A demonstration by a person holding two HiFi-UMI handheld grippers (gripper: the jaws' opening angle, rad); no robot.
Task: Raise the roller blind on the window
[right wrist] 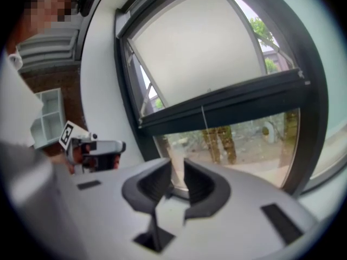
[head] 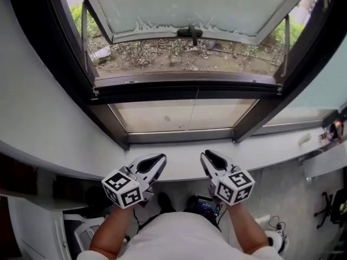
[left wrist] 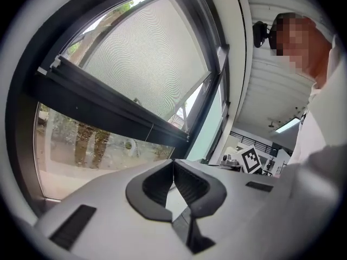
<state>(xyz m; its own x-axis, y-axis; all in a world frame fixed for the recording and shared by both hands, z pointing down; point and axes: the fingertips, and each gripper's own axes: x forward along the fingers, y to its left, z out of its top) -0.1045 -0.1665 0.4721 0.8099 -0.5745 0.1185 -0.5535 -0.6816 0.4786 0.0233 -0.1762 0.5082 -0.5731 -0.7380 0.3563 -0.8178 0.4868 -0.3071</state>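
- Head view, looking steeply down: the left hand-held gripper (head: pixel 161 159) and the right hand-held gripper (head: pixel 207 157) sit side by side at the near edge of a smooth, white, curved window sill (head: pixel 271 153). Both point at the window and are apart from it.
- The left hand-held gripper's dark, ribbed jaws meet tip to tip, with nothing between them.
- The right hand-held gripper's jaws stand a narrow gap apart and grip nothing; only the window shows through the gap.
- The roller blind (left wrist: pixel 146 58) is a pale, fine-meshed sheet over the upper part of the window, far beyond both grippers. A straight dark bar (left wrist: pixel 108 110) runs along its lower edge.
- A thin cord (right wrist: pixel 204 118) hangs from the middle of that bar, over the clear lower glass. Tree trunks and pale ground show outside.
- A thick, dark window frame (head: pixel 105 121) surrounds the panes.
- Small objects (head: pixel 332 130) lie at the sill's far right end, too small to identify.
- Cables (head: pixel 274 221) trail on the grey floor at the near right.
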